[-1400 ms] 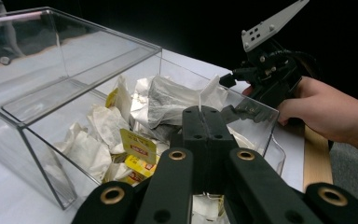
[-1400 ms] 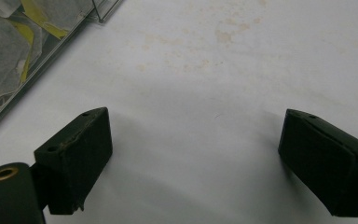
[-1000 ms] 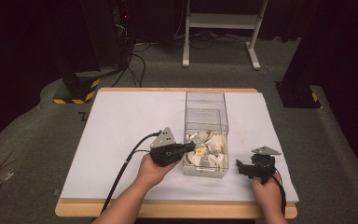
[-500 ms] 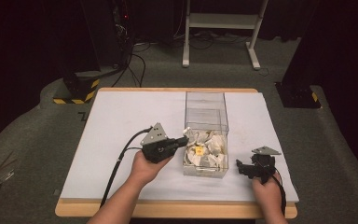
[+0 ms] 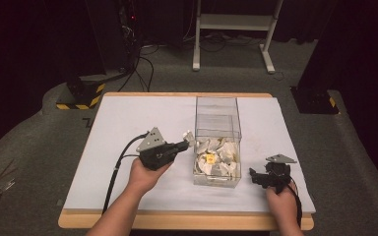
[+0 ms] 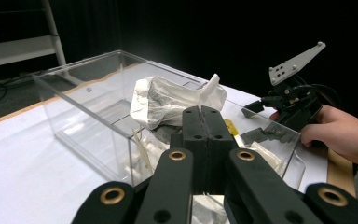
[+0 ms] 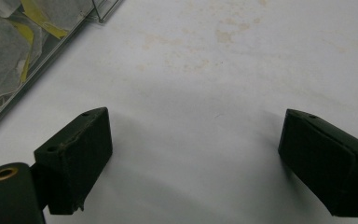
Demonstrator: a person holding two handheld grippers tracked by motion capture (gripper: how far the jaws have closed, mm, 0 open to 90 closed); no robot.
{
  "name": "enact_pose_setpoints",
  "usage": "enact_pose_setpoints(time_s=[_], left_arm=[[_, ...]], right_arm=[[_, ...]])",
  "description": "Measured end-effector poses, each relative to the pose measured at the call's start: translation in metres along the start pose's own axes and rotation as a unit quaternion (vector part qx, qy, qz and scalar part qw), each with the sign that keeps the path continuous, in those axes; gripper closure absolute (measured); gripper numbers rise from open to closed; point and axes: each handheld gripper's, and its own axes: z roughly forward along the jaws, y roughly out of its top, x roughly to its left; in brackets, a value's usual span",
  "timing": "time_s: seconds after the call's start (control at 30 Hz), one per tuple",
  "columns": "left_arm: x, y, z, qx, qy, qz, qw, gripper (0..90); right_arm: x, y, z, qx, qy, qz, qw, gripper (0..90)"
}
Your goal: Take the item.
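A clear plastic box stands on the white table, its near half holding several white paper sachets, one with a yellow tag. My left gripper hovers just left of the box, shut on the edge of a crumpled white sachet that sticks up beyond the black pads. That sachet hangs outside the box's left wall. My right gripper rests low to the right of the box near the front edge. Its jaws stand wide apart over bare table, with nothing between them.
The white table top stretches left and behind the box. The far half of the box holds nothing. A cable trails from the left gripper toward the front edge. Dark floor, a yellow-striped block and a white stand lie beyond the table.
The left gripper has drawn back to the left and slightly up, out of the box, with the white sachet in its jaws. The right gripper has stayed put.
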Motion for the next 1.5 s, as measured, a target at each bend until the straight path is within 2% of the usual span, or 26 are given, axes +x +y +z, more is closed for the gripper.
enact_pose_setpoints(time_s=[0.43, 0.83, 1.13, 1.5], left_arm=[[0.010, -0.011, -0.021, -0.007, 0.021, -0.010, 0.9997, 90.0], [0.014, -0.026, -0.037, 0.000, 0.037, -0.017, 0.9992, 90.0], [0.017, -0.038, -0.049, 0.005, 0.044, -0.030, 0.9986, 90.0], [0.019, -0.053, -0.054, 0.017, 0.045, -0.045, 0.9978, 89.9]], right_arm=[[0.000, 0.000, 0.000, 0.000, 0.000, 0.000, 1.0000, 9.4], [0.000, 0.000, 0.000, 0.000, 0.000, 0.000, 1.0000, 9.4], [0.000, 0.000, 0.000, 0.000, 0.000, 0.000, 1.0000, 9.4], [0.000, 0.000, 0.000, 0.000, 0.000, 0.000, 1.0000, 9.4]])
